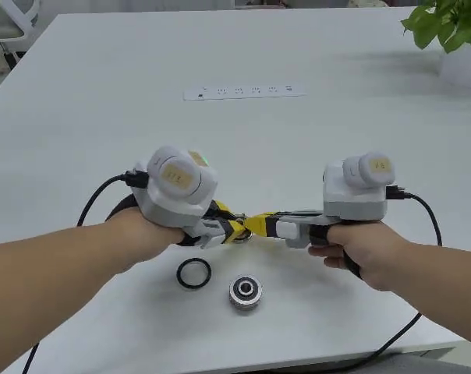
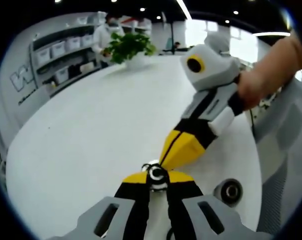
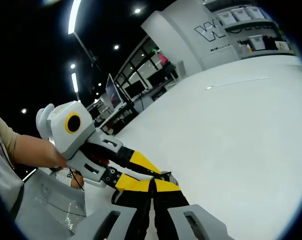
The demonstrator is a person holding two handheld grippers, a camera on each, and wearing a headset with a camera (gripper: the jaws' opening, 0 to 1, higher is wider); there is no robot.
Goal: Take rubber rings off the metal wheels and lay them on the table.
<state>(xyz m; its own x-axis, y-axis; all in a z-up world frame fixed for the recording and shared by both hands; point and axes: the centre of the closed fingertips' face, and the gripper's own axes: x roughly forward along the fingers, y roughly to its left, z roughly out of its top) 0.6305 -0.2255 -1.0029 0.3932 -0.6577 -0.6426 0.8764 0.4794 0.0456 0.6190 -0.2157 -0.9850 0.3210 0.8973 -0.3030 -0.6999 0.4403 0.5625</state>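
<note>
Metal wheel (image 2: pixel 151 165) sits clamped in your left hand-held gripper (image 2: pixel 157 181), steadied so your right hand-held gripper (image 3: pixel 152 183), jaws pressed together, can pull its rubber ring (image 2: pixel 162 176)

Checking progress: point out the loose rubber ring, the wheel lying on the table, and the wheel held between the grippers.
rubber ring (image 1: pixel 179 273), head view, left side of its black band.
wheel on the table (image 1: pixel 245 291), head view, its dark hub.
held wheel (image 2: pixel 156 175), left gripper view, its round face.
</note>
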